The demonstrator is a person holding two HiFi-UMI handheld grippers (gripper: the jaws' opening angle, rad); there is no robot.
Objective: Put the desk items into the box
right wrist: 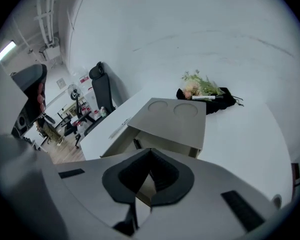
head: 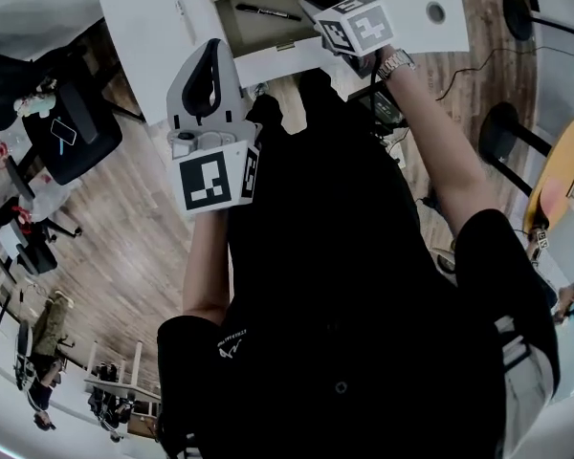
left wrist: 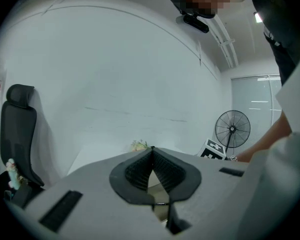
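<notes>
An open brown box (head: pixel 258 29) stands on the white desk (head: pixel 143 27) at the top of the head view, with a black pen (head: pixel 268 12) lying inside. My right gripper (head: pixel 327 6) hovers over the box's near right corner, shut and empty. In the right gripper view my right gripper (right wrist: pixel 150 151) points at the box (right wrist: pixel 172 121), whose flap bears two round marks. My left gripper (head: pixel 203 79) is raised in front of the person's chest, away from the desk. It (left wrist: pixel 152 151) is shut on nothing and faces a white wall.
A bunch of flowers (right wrist: pixel 200 86) lies on a black item (right wrist: pixel 225 100) at the desk's far side. A slim white object (right wrist: pixel 117 126) rests left of the box. Office chairs (head: pixel 67 132) stand on the wooden floor to the left. A fan (left wrist: pixel 232 129) stands by the window.
</notes>
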